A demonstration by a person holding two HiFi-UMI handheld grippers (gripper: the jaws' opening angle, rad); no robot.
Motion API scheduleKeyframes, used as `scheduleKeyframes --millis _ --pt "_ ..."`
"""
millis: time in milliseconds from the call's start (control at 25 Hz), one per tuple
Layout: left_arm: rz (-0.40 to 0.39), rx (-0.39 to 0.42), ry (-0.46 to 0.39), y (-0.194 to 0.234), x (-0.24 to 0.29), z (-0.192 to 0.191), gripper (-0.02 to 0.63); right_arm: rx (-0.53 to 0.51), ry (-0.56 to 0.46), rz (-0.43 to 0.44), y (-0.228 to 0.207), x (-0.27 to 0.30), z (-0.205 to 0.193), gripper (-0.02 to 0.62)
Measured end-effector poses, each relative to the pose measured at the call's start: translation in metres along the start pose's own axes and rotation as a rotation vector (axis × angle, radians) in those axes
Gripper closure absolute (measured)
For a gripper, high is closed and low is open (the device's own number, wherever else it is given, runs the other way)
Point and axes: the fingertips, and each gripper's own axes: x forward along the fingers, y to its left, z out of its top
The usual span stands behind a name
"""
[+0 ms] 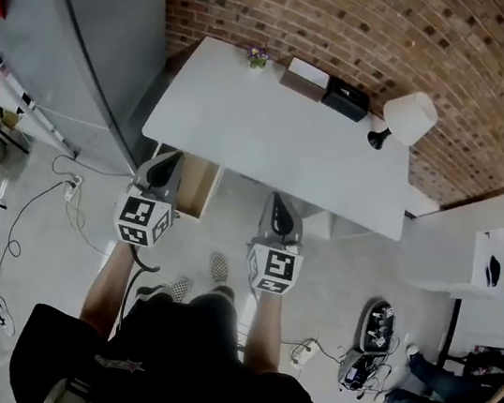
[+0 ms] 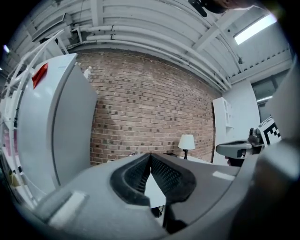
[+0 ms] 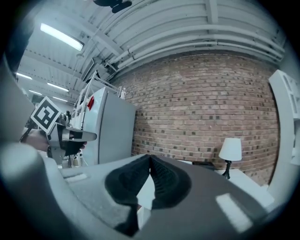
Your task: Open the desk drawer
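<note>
1. Left gripper (image 1: 165, 165) and right gripper (image 1: 279, 211), jaws pressed together and empty, hovered before the desk (image 1: 283, 125).
2. The drawer (image 1: 195, 187) jutted under the desk's left front edge, beside the left gripper.
3. Closed jaws risked bumping its front rather than gripping it.

The bench (image 1: 243, 138) is bare across front and middle; a plant (image 1: 257, 55), a brown box (image 1: 306, 77), a black box (image 1: 346, 98) and a lamp (image 1: 407, 118) line its far edge by the brick wall (image 1: 375, 26). A fridge (image 1: 88, 37) stands close at its left end. Below the front edge a drawer (image 1: 194, 187) juts out, just beside the left hand-held gripper (image 1: 164, 168). Cables (image 1: 41, 200) trail on the floor (image 1: 70, 271).
</note>
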Motion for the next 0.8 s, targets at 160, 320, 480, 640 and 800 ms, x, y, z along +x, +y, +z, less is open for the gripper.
scheduleKeyframes --millis 160,320,480,640,800 --pt "-0.066 0.01 0.001 -0.032 0.007 0.0 0.595 0.01 -0.006 -0.073 -0.02 -0.027 -0.001 0.591" --pt "-0.128 0.029 -0.002 -0.06 0.01 0.002 0.595 0.022 -0.011 -0.142 -0.04 -0.051 -0.002 0.591" --pt "-0.169 0.039 0.004 -0.084 0.013 -0.001 0.595 0.038 -0.009 -0.177 -0.055 -0.068 -0.007 0.591" --pt "-0.178 0.047 0.007 -0.093 0.014 -0.002 0.595 0.033 -0.007 -0.182 -0.061 -0.072 -0.009 0.591" --pt "-0.177 0.047 0.014 -0.091 0.014 -0.002 0.595 0.027 -0.01 -0.179 -0.061 -0.07 -0.006 0.591"
